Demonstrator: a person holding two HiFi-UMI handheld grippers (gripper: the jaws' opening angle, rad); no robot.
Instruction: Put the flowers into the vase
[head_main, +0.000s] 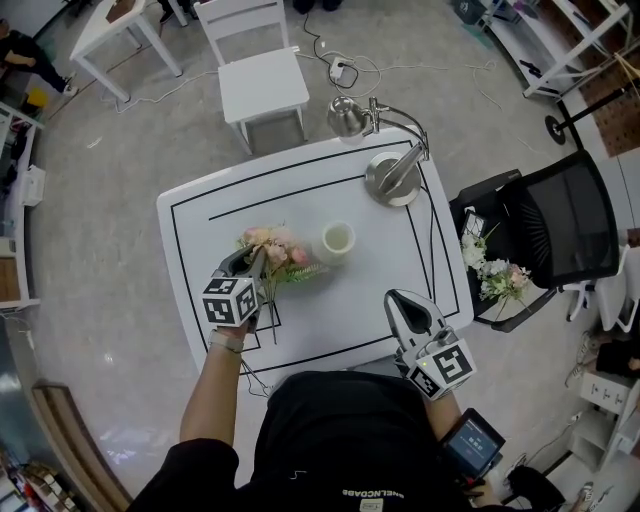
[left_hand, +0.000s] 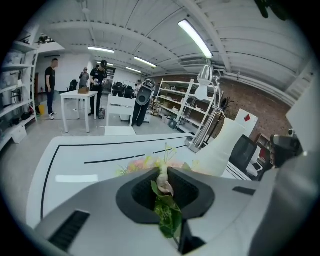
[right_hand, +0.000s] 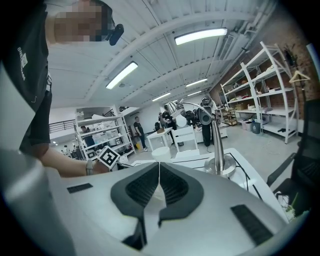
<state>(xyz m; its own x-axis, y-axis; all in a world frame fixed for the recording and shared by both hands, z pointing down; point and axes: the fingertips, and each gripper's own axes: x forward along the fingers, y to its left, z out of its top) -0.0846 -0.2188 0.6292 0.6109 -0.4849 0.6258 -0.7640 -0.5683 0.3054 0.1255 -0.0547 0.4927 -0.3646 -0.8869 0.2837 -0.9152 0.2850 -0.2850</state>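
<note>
Stems, head view: mostly hidden beneath my left gripper (head_main: 252, 260); only the pink and cream heads of the flowers (head_main: 280, 250) showed past its tips.
Flowers, head view: they sat at the left gripper's tips, over the white table (head_main: 200, 215), just left of the vase (head_main: 338, 241) and not touching it.
Right gripper, head view: my right gripper (head_main: 400, 300) hovered at the table's near right edge, well apart from the flowers and vase.
Shirt print, head view: the lettering on my black shirt (head_main: 345, 440) ran upside down and was too small to read.
Jaws, left gripper view: my left gripper (left_hand: 164, 174) was nearly closed, pinching the flowers (left_hand: 165, 200) by their green stem and leaves. The blossoms beyond the tips were blurred.
Vase, left gripper view: the vase (left_hand: 225, 145) stood ahead and to the right of the flowers, its base cut off by the gripper body.
Jaws, right gripper view: my right gripper (right_hand: 159, 172) had its pads pressed together with nothing between them.
Vase, right gripper view: only the top of the vase (right_hand: 161, 153) showed above the jaws, straight ahead. The left gripper's marker cube (right_hand: 108, 157) stood to its left.
</note>
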